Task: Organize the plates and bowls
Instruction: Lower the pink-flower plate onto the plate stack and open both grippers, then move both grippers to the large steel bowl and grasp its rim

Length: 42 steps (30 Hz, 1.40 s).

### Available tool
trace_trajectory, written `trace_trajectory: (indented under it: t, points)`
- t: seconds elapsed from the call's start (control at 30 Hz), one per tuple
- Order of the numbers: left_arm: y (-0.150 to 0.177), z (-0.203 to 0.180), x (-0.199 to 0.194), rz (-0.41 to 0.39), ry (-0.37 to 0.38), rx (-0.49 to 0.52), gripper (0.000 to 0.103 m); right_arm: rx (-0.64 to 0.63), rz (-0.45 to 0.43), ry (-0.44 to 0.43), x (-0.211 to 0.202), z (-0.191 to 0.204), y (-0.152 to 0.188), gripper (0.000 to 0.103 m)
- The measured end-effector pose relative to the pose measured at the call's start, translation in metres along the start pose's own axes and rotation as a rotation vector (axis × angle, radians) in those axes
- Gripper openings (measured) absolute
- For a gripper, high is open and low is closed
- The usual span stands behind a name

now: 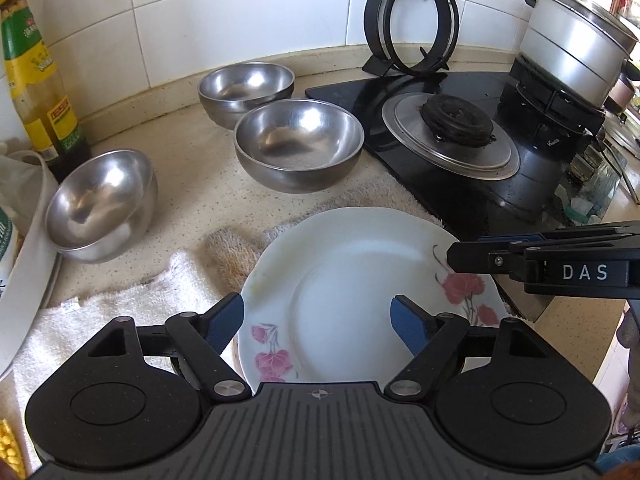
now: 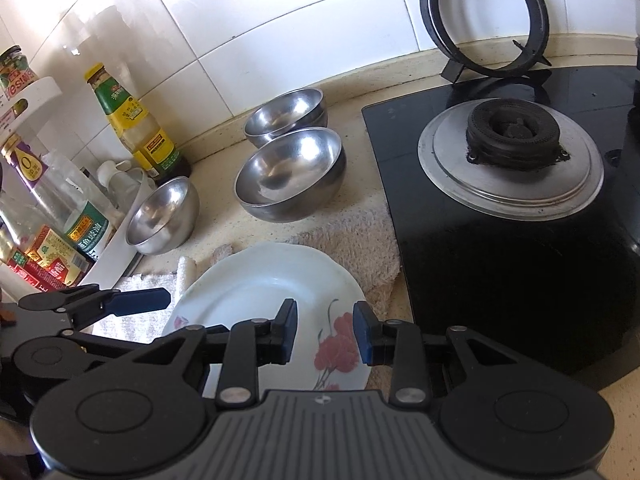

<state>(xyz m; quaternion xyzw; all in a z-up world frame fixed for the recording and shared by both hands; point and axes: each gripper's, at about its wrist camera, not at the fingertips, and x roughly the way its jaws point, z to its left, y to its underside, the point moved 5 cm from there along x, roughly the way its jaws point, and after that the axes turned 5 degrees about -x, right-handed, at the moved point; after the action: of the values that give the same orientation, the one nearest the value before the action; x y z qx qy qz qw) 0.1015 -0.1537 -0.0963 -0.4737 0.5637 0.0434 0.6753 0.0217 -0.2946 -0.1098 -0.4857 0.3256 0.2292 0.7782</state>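
White plate (image 1: 340,280) — pink flowers; silver bowls (image 1: 298,146); black stove (image 1: 460,184).

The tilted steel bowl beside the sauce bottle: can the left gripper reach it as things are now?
Probably yes. The left gripper is open over the plate, and only towel and bare counter appear between it and the tilted bowl.

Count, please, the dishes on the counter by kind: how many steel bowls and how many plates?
Steel bowls: 4, namely the tilted bowl, the near bowl, and two nested ones in the back stack.
Flowered plates: 1, the plate on the towel.
Total: 5
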Motion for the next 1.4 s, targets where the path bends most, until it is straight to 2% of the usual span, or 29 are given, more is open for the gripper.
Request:
trace_trajectory:
  t: [0.3, 0.53, 0.77, 0.87, 1.0, 1.17, 1.4]
  points:
    - [-0.006, 0.004, 0.003, -0.002, -0.045, -0.023, 0.087, -0.058, 0.015, -0.042, 0.012, 0.005, -0.013, 0.035]
    - [-0.012, 0.022, 0.004, -0.008, -0.106, -0.080, 0.089, -0.110, 0.006, -0.046, 0.024, 0.001, -0.039, 0.036]
    - [-0.035, 0.037, 0.012, -0.024, -0.165, -0.134, 0.089, -0.167, -0.003, -0.064, 0.042, -0.003, -0.076, 0.037]
    - [-0.049, 0.038, 0.017, -0.035, -0.178, -0.149, 0.089, -0.185, -0.004, -0.074, 0.050, -0.006, -0.092, 0.042]
    - [-0.066, 0.037, 0.029, -0.040, -0.183, -0.167, 0.091, -0.213, 0.000, -0.080, 0.062, -0.010, -0.107, 0.042]
    - [-0.085, 0.034, 0.049, -0.031, -0.187, -0.177, 0.091, -0.196, 0.036, -0.117, 0.084, -0.017, -0.119, 0.042]
    - [-0.096, 0.036, 0.073, 0.005, -0.202, -0.186, 0.091, -0.216, 0.086, -0.138, 0.112, -0.015, -0.118, 0.043]
